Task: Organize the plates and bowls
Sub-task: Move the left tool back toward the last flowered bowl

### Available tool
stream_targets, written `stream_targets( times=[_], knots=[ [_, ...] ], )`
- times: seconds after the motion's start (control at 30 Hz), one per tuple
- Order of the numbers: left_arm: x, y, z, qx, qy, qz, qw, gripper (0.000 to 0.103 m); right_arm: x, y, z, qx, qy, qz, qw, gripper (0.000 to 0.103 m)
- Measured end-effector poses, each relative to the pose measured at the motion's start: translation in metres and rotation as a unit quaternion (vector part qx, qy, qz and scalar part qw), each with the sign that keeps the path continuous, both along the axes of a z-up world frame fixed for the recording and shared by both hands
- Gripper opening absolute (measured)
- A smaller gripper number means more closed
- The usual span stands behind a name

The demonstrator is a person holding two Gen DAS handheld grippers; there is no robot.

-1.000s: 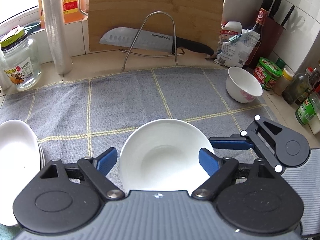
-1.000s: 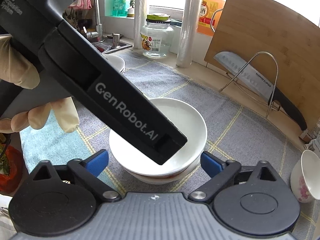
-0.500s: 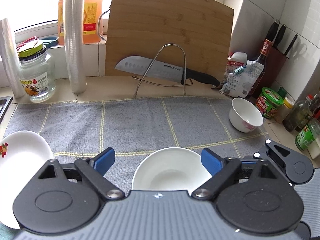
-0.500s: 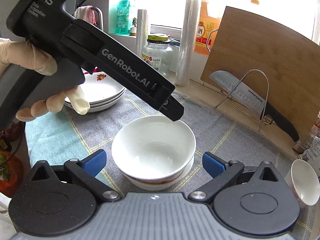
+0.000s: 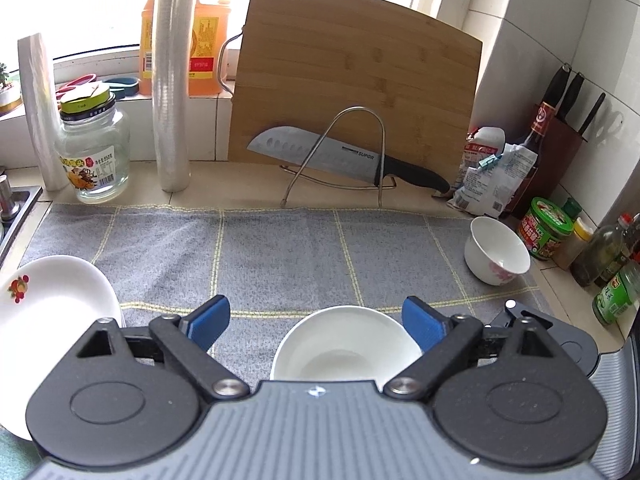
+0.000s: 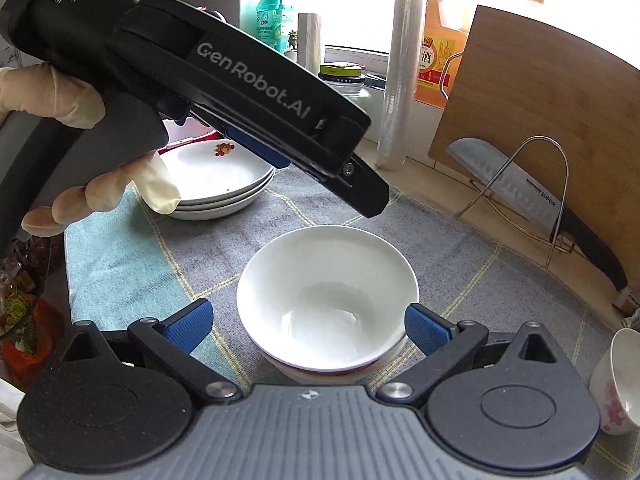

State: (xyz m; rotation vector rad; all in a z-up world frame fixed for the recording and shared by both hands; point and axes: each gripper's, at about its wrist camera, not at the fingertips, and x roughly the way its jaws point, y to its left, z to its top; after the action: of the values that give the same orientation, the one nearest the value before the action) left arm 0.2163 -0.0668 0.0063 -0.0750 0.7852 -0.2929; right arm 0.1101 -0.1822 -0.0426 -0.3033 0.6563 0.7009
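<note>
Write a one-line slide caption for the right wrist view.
Open right gripper hovers over stacked white bowls on a grey checked cloth.

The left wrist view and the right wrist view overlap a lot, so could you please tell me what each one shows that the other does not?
Only the left wrist view shows the knife block, the green-lidded jar and the sauce bottles along the right wall. Only the right wrist view shows the gloved hand holding the other tool, the green soap bottle and the second bowl under the white bowl. Both show that white bowl, the plate stack, the small flowered bowl, the knife and the cutting board.
</note>
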Motion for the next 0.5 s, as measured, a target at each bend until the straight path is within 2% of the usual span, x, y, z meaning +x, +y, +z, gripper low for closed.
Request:
stream_targets(
  times=[0.23,0.5],
  knots=[
    [-0.007,-0.015,0.007,0.0,-0.041,-0.019,0.999,0.093,-0.007,-0.023,0.009,-0.016,-0.019,-0.024,0.999,0.103],
    [-0.009,-0.066,0.005,-0.002,-0.063,-0.066,0.9958,0.093,-0.003,-0.099,0.005,-0.059,-0.017,-0.123,0.991,0.103]
  ],
)
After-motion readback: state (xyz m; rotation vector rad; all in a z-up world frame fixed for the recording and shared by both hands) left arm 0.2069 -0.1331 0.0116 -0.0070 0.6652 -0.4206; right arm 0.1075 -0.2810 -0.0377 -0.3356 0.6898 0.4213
